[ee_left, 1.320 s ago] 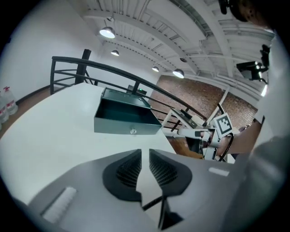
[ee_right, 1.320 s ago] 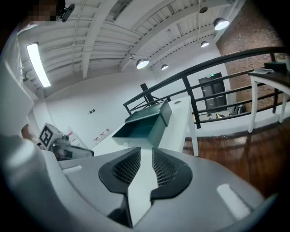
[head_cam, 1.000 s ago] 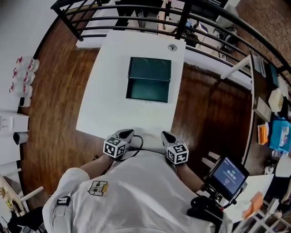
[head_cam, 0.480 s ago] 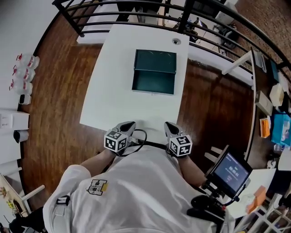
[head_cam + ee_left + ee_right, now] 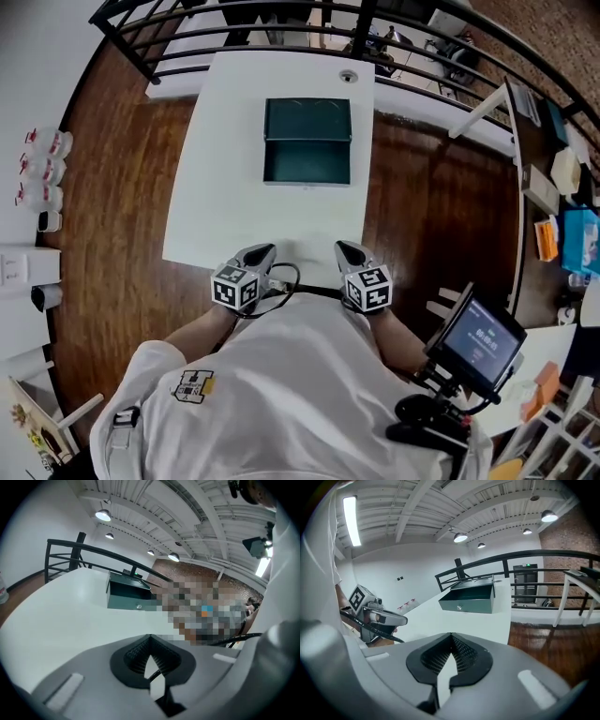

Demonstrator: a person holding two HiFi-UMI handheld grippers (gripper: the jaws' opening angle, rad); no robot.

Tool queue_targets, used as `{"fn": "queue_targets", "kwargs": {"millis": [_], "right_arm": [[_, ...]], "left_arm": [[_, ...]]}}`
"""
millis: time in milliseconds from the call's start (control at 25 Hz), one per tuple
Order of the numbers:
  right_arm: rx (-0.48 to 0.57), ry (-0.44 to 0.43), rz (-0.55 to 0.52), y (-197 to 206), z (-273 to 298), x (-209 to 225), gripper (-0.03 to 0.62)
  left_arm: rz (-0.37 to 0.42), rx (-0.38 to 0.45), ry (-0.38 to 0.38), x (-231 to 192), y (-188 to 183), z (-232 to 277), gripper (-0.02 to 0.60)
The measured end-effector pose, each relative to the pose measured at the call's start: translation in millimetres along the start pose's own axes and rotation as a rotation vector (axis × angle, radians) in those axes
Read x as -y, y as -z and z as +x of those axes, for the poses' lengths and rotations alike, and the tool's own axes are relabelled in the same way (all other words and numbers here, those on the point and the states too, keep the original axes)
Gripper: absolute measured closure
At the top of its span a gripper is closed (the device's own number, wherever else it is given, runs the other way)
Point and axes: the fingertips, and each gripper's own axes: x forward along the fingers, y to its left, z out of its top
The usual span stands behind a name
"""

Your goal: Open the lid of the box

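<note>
Right gripper (image 5: 345,249) jaws have closed since the earlier frame. Left gripper (image 5: 262,250) jaws are also shut. Both are empty and well apart from the dark green box (image 5: 307,161) on the tabletop (image 5: 225,197). Its lid (image 5: 307,119) stands open; a jolt could probably drop it shut.

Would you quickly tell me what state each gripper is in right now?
Left gripper: closed, holding nothing.
Right gripper: closed, holding nothing.

Open green box (image 5: 307,142) on white table (image 5: 232,202)
</note>
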Motion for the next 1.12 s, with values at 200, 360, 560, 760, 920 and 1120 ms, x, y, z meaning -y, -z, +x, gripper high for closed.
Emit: {"fn": "queue_targets", "kwargs": {"millis": [200,360,560,760,920,1120], "right_arm": [[0.001,0.006,-0.020,-1,0,0,0.595],[0.007,0.005,-0.027,-5,0,0,0.595],[0.011,0.003,-0.027,-6,0,-1,0.595],[0.013,0.004,-0.026,-8,-1,-1,0.595],[0.018,0.002,-0.027,-10,-1,-2,0.595],[0.018,0.007,-0.029,-11,-2,-1,0.595]], "left_arm": [[0.002,0.002,0.003,2,0,3,0.581],[-0.001,0.006,0.004,2,-3,3,0.581],[-0.008,0.010,0.000,3,-4,2,0.581],[-0.010,0.017,-0.002,3,-6,3,0.581],[-0.013,0.025,-0.006,2,-9,2,0.581],[-0.019,0.030,-0.004,3,-10,2,0.581]]}}
